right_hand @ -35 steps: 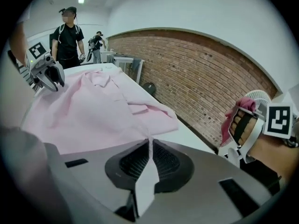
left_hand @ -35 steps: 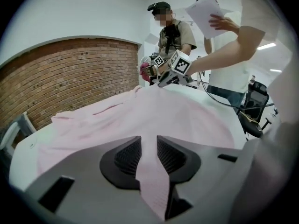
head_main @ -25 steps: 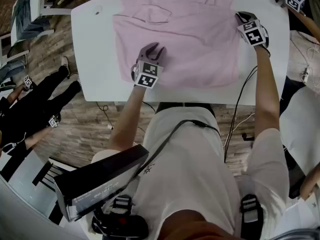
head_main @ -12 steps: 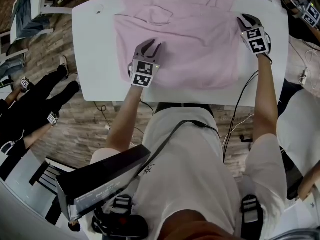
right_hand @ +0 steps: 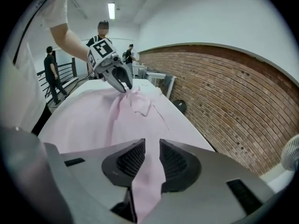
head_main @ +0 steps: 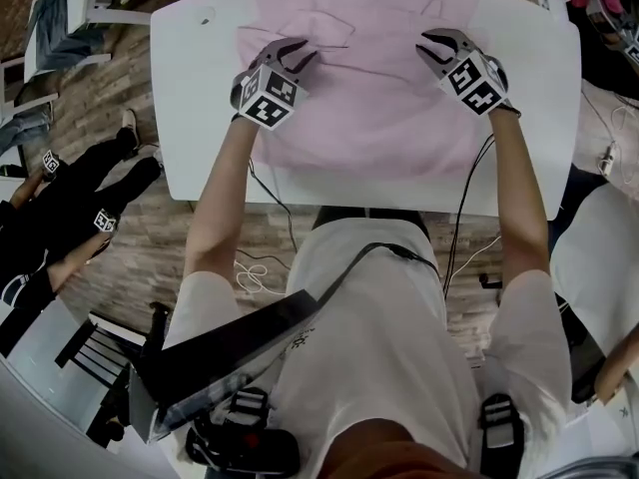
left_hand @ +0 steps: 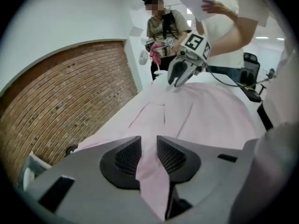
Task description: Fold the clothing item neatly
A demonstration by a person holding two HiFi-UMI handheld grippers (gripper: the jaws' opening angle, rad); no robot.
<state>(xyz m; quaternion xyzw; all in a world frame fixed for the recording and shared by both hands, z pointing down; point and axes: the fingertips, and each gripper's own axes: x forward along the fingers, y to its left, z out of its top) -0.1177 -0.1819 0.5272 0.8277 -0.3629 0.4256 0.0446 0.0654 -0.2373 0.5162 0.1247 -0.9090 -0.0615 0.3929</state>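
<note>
A pink shirt [head_main: 369,118] is spread over the middle of the white table [head_main: 195,118], reaching to the far edge. A pinch of its cloth is clamped in the left gripper [head_main: 290,56] toward the left side. Another is clamped in the right gripper [head_main: 435,46] toward the right side, whose jaws have just been opening a little, with cloth between the pads. Both pinches are raised off the table. The fold is judged to be at an early stage: no finished crease is seen, and the whole shirt remains to be laid over and squared. No container is seen on the table.
</note>
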